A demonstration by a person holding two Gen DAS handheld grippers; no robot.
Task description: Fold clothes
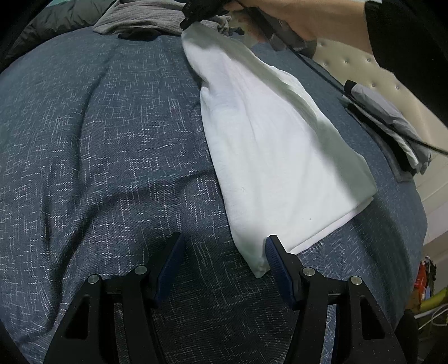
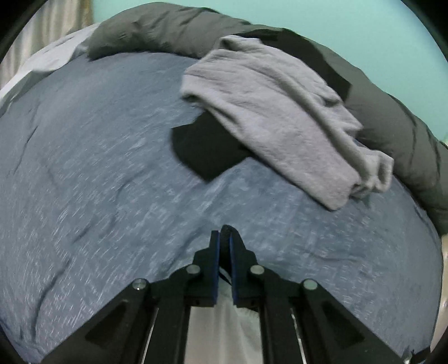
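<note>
A white garment (image 1: 268,145) lies folded in a long strip on the blue patterned bedspread (image 1: 98,140). My left gripper (image 1: 224,243) is open just above the bedspread. The garment's near corner lies inside the gap, close beside the right finger's pad (image 1: 275,260). At the far end, my right gripper (image 1: 193,19) is shut on the garment's other end and lifts it a little; a person's forearm is behind it. In the right wrist view the right gripper (image 2: 224,232) has its jaws together, with white cloth (image 2: 224,313) hanging below them.
A crumpled grey garment (image 2: 280,117) lies over a black one (image 2: 207,151) at the far side of the bed, against a dark grey duvet (image 2: 168,28). A small stack of folded clothes (image 1: 392,126) sits by the tufted headboard (image 1: 364,64).
</note>
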